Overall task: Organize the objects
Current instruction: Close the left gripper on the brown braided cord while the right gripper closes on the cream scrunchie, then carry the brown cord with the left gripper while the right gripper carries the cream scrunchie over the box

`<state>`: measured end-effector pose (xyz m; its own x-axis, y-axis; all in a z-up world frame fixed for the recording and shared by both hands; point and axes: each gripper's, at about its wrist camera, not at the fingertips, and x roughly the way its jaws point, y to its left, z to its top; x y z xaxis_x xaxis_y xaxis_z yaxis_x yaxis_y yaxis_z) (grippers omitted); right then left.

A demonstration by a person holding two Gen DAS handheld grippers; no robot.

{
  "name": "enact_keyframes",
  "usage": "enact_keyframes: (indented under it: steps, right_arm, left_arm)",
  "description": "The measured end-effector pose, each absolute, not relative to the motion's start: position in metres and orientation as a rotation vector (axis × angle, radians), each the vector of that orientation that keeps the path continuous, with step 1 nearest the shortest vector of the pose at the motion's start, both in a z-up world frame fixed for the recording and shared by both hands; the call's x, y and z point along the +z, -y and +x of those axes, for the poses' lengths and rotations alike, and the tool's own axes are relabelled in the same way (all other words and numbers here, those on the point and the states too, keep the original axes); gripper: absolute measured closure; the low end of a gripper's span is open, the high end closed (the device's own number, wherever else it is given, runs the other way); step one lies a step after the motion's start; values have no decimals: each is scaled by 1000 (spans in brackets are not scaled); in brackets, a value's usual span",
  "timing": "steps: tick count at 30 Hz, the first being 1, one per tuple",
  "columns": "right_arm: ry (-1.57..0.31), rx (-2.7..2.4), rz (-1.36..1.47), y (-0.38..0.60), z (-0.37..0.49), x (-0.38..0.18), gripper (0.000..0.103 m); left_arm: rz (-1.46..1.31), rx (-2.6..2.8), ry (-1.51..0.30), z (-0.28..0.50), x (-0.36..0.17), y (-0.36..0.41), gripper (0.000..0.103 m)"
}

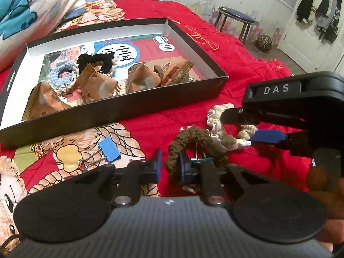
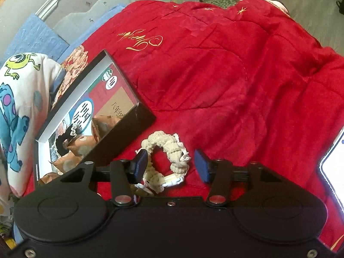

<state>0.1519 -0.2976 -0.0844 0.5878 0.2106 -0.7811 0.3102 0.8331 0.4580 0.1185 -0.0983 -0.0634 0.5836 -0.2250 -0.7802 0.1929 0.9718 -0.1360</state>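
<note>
A black shallow box [image 1: 120, 105] lies on the red bedspread, holding brown snack packets [image 1: 96, 83], a blue scrunchie [image 1: 62, 75] and a black scrunchie [image 1: 96, 61]. On the bedspread lie a brown scrunchie [image 1: 193, 137], a cream scrunchie [image 2: 169, 148], a blue binder clip [image 1: 108, 150] and a teal clip [image 1: 202, 159]. My left gripper [image 1: 169, 165] is narrowly open, its right pad against the brown scrunchie's left side. My right gripper [image 2: 172, 165] is open around the cream scrunchie, which lies between its fingers; it also shows in the left wrist view [image 1: 240, 126].
A cartoon pillow [image 1: 32, 6] lies behind the box. A stool [image 1: 236, 19] and a ball [image 1: 264, 43] stand on the floor past the bed. A lit phone screen [image 2: 335, 163] is at the right edge. The red bedspread [image 2: 215, 75] stretches away to the right.
</note>
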Motion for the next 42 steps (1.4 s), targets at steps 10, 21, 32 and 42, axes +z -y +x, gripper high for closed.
enact_keyframes:
  steps: [10, 21, 32, 42]
  right_arm:
    - [-944, -81, 586, 293, 150, -83, 72]
    - [-944, -54, 588, 289, 150, -83, 88]
    - [-861, -5, 528, 279, 145, -65, 90]
    - [-809, 42, 541, 277, 143, -53, 90]
  left_arm:
    - [-50, -234, -932, 122, -62, 97, 86]
    - [-51, -262, -912, 124, -56, 93, 95]
    - [-132, -285, -870, 128, -44, 74, 95]
    - [-170, -262, -812, 125, -25, 60, 95]
